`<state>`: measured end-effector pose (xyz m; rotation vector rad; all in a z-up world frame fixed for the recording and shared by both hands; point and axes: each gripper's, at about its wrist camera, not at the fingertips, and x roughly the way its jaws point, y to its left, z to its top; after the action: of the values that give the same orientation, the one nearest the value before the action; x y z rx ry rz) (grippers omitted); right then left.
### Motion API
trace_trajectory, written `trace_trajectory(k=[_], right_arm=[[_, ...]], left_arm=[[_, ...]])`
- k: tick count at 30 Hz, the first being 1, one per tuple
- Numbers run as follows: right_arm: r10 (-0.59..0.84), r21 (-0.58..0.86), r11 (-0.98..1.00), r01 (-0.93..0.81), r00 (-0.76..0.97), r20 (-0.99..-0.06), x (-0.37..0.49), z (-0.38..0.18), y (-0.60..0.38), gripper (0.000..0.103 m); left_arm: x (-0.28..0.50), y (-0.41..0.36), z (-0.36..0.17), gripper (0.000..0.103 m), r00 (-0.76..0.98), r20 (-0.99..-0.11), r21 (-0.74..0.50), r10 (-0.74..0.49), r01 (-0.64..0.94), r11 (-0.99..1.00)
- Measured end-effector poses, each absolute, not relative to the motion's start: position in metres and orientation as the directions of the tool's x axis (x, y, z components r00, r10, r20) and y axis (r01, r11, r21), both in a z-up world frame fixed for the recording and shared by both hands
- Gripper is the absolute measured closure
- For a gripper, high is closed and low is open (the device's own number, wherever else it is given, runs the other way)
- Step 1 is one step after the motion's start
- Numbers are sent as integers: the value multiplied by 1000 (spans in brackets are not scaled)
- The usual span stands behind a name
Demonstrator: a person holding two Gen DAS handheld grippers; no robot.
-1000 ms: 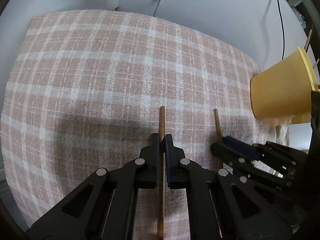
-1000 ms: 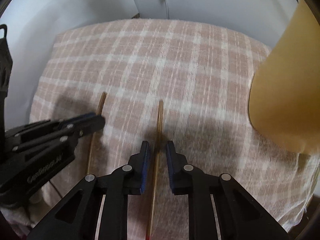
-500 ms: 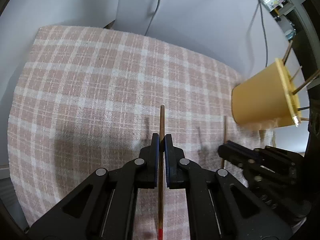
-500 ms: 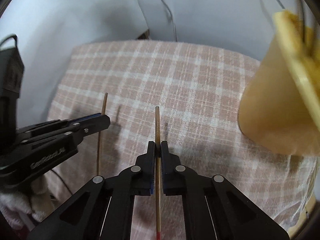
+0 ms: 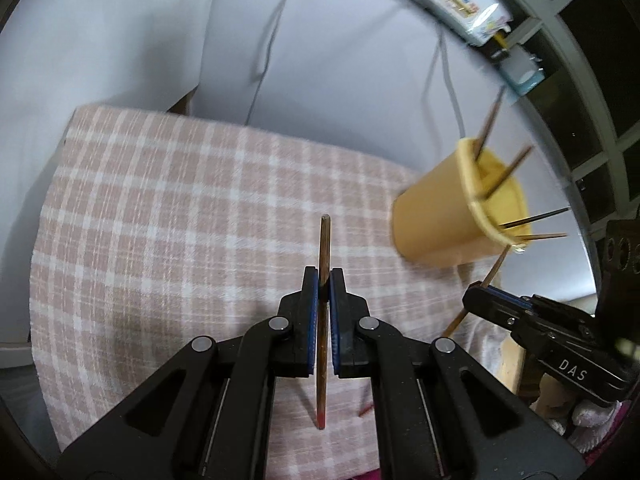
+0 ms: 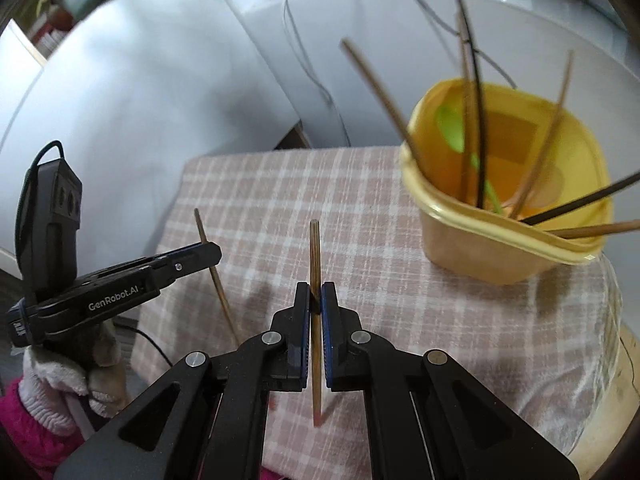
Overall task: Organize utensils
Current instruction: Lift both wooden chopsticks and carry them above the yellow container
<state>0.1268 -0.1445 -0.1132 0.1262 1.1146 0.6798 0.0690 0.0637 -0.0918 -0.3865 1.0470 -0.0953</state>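
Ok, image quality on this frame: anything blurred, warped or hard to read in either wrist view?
Left wrist view: the yellow cup and its sticks are motion-smeared; the left hand-held gripper and its chopstick stay sharp.
Right wrist view: the cup's sticks and tablecloth are soft.
Both views: fisheye bending at the edges, dark corners, soft shadows, no strong glare.

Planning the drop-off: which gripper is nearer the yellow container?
Right. The right gripper, shut on a chopstick, sits just short of the yellow container; the left gripper, holding its own chopstick, is farther out.
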Motion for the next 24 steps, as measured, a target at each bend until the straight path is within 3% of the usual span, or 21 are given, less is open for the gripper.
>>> trace_trajectory(k=[24], right_arm=[[585,482,809,-336,531,-613,93,-11,-273,99]], left_arm=[[83,-20,6,100,623,-680,-381,-386,150,913]])
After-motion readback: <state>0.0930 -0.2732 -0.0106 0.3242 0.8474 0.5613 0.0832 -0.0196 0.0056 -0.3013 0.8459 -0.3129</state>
